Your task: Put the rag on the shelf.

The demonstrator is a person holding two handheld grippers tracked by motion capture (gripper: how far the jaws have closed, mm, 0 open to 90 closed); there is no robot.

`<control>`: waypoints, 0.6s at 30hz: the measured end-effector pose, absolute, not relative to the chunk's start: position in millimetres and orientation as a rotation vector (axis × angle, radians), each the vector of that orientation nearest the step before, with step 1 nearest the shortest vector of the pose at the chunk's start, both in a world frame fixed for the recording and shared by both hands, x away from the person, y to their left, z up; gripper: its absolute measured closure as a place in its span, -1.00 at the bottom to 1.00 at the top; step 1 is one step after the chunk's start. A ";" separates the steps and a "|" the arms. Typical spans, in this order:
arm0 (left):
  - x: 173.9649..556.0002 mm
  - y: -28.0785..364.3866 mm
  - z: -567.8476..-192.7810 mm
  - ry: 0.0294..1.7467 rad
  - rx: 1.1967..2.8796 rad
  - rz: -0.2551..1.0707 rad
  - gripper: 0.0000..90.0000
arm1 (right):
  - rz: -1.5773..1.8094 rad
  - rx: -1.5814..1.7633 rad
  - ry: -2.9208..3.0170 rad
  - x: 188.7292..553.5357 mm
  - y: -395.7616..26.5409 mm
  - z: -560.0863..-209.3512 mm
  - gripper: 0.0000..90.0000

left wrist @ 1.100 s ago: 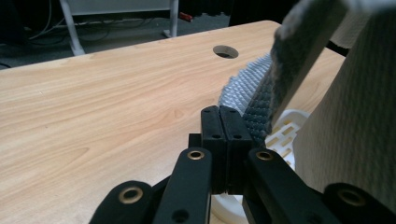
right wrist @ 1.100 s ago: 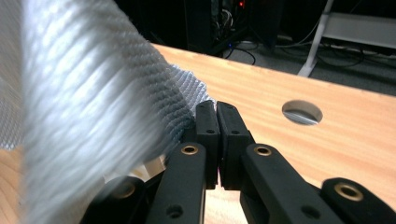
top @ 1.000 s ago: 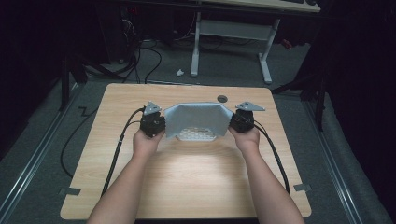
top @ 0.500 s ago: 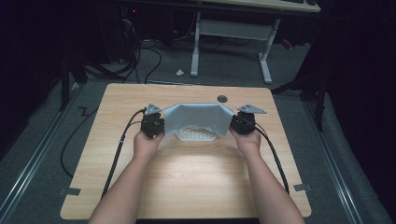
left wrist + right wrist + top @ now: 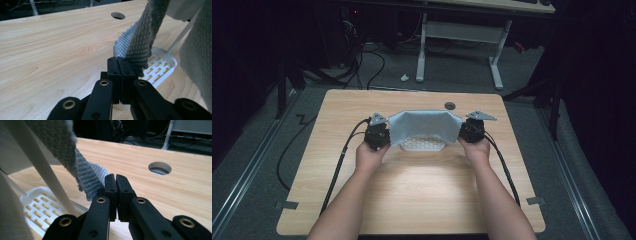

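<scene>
High view shows us the wooden surface (image 5: 422,190), and above its far half we hold a grey cloth (image 5: 424,125) stretched between both claws, draped over a white slotted basket (image 5: 422,145), apparently to keep it taut and flat for laying down. Our left claw (image 5: 117,61) is clamped on one corner of the cloth, our right claw (image 5: 113,178) on the opposite corner.

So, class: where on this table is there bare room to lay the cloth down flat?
Bare wood lies between the white basket and the table near edge, flanked by the forearms, and along both sides. The middle back is crowded: grey cloth, both grippers, basket.
</scene>
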State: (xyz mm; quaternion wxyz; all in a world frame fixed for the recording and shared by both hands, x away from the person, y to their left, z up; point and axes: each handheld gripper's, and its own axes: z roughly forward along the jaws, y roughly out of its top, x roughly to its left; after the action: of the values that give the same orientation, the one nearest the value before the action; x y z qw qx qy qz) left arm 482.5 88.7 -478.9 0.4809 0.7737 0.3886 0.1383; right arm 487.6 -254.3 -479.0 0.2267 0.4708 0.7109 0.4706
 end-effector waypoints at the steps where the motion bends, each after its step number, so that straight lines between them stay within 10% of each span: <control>1: 482.5 88.7 -478.9 0.948 1.887 0.337 0.98 | 1.297 1.298 1.959 487.6 -254.3 -479.0 0.98; 18: 480.9 108.0 -468.6 0.994 1.806 0.432 0.42 | 1.272 1.284 1.895 477.0 -273.4 -455.9 0.75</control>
State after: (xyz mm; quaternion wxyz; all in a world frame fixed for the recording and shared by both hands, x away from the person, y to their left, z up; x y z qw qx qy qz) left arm 480.9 108.0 -468.6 0.4947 0.7452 0.4102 0.1782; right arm 477.0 -273.4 -455.9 0.2584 0.4737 0.6991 0.4691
